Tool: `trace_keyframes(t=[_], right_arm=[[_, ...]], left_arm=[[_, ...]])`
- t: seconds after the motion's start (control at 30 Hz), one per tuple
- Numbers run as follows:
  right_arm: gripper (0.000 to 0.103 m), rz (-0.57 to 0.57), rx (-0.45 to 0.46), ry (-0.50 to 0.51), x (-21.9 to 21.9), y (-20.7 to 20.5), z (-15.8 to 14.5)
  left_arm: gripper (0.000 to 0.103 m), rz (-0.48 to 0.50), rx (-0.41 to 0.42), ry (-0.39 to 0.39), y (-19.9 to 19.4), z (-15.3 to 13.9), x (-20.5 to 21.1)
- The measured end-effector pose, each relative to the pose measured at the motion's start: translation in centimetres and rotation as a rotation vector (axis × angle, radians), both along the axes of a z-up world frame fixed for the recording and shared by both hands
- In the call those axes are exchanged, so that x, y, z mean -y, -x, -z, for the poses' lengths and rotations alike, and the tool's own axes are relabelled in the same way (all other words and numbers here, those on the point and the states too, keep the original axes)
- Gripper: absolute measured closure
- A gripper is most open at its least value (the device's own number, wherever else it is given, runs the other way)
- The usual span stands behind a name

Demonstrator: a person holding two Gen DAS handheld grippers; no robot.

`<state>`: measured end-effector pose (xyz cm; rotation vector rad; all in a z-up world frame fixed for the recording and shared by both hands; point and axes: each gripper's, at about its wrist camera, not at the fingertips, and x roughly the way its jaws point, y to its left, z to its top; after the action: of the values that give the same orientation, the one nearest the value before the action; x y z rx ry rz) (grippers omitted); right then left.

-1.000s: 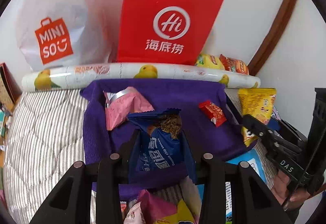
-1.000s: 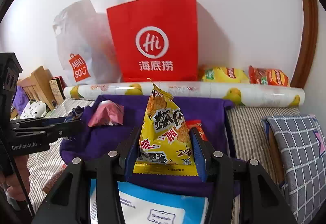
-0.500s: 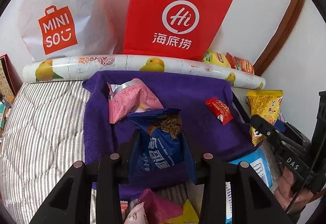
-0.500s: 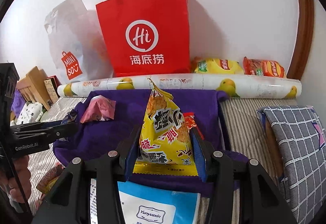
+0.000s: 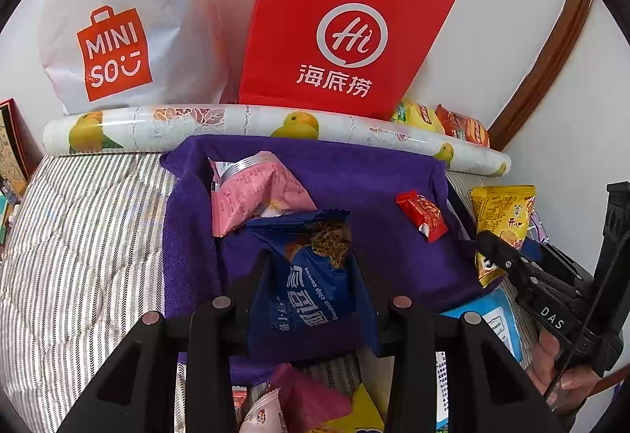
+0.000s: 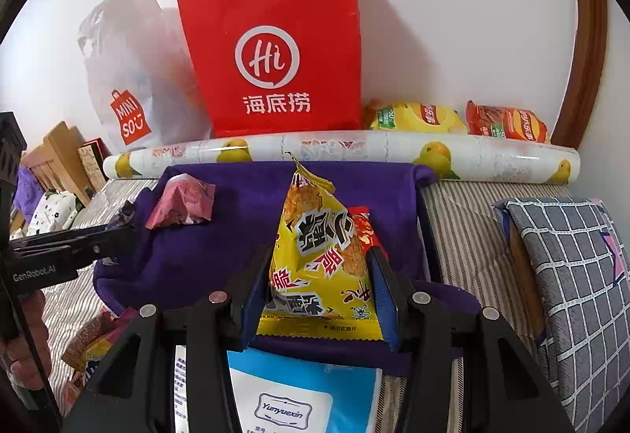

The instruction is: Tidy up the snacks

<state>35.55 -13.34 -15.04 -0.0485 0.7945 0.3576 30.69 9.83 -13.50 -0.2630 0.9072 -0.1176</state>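
My left gripper [image 5: 311, 275] is shut on a blue cookie packet [image 5: 311, 283], held above the near part of a purple cloth [image 5: 354, 177]. On that cloth lie a pink packet [image 5: 256, 193] and a small red packet [image 5: 423, 214]. My right gripper [image 6: 321, 267] is shut on a yellow snack bag [image 6: 323, 256] over the same purple cloth [image 6: 236, 228]. The pink packet [image 6: 183, 204] lies to its left, and the small red packet [image 6: 364, 228] peeks out behind the yellow bag. The left gripper's tip [image 6: 94, 246] shows at the left edge of the right wrist view.
A red paper bag [image 6: 275, 51] and a white plastic bag [image 5: 118, 23] stand against the wall behind a rolled fruit-print sheet [image 6: 354, 153]. Chip bags [image 6: 413, 118] lie behind the roll. A checked pillow [image 6: 571, 275] is at right. Loose snacks [image 5: 307, 401] and a blue-white pouch [image 6: 283, 393] lie near me.
Both views have crept slightly closer to the cloth and bags; the grips on the blue packet and the yellow bag are unchanged.
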Motion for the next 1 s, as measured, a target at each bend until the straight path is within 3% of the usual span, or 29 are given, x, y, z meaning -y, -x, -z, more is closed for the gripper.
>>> trace_keyframes(t=[0.53,1.0], right_arm=[[0.055,0.006,-0.053,-0.003,0.4,-0.7,0.8],[0.055,0.022,-0.131,0.010,0.3,-1.9,2.7]], left_arm=[[0.066,-0.028,-0.029,0.047,-0.1,0.2,-0.9],[0.066,-0.043,-0.072,0.037,-1.1,1.9,-0.5]])
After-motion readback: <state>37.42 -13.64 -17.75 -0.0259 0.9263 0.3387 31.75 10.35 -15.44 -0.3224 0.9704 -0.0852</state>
